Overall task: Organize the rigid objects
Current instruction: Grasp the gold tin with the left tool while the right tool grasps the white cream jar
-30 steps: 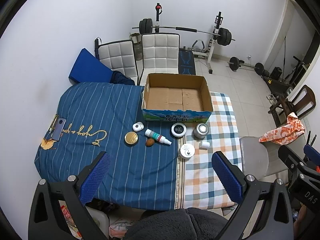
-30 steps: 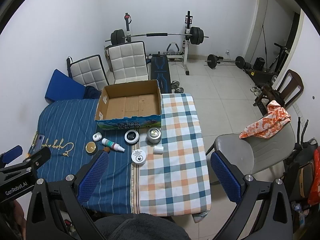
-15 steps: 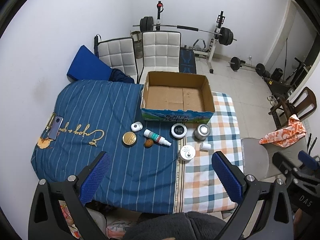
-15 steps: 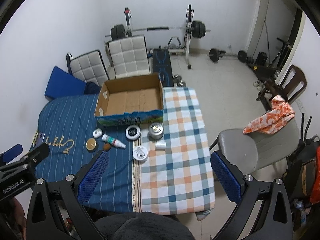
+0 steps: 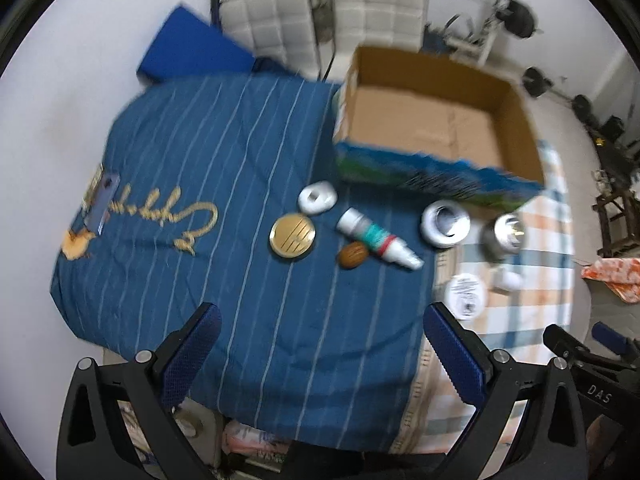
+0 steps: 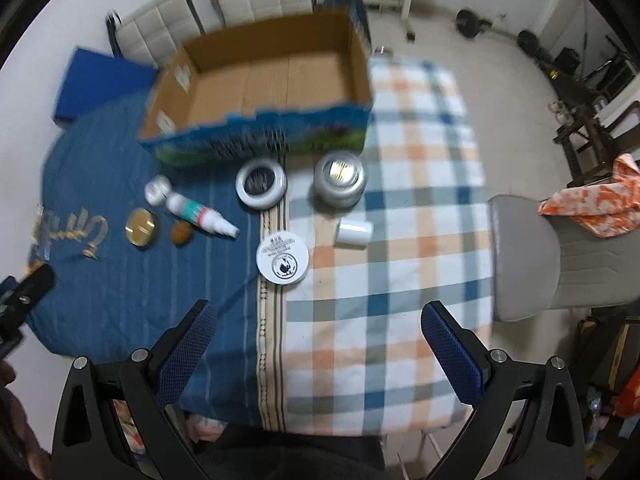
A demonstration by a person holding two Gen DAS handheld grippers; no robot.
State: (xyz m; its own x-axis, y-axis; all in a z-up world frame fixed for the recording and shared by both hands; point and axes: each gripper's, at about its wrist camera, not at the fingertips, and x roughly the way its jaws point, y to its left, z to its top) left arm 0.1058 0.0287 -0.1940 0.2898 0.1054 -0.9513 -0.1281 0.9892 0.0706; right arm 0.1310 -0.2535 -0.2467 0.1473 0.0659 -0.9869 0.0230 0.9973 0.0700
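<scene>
An open, empty cardboard box (image 5: 434,128) (image 6: 264,84) stands at the back of the cloth-covered table. In front of it lie a gold round tin (image 5: 292,235) (image 6: 140,221), a brown nut-like piece (image 5: 353,255), a white spray bottle (image 5: 376,238) (image 6: 200,215), a small white case (image 5: 317,197), a black-topped tin (image 6: 261,183), a silver jar (image 6: 340,178), a white flat tin (image 6: 282,263) and a small white cylinder (image 6: 354,233). My left gripper (image 5: 320,354) is open and empty above the blue cloth. My right gripper (image 6: 318,350) is open and empty above the checked cloth.
A phone-like item (image 5: 100,204) lies at the table's left edge. Two white chairs (image 5: 320,20) stand behind the table. A grey chair (image 6: 560,256) with an orange cloth (image 6: 596,204) stands to the right. Weights lie on the floor (image 6: 480,28).
Both grippers have dropped closer to the table and the objects look larger. The current frames are motion-blurred. Nothing on the table has moved.
</scene>
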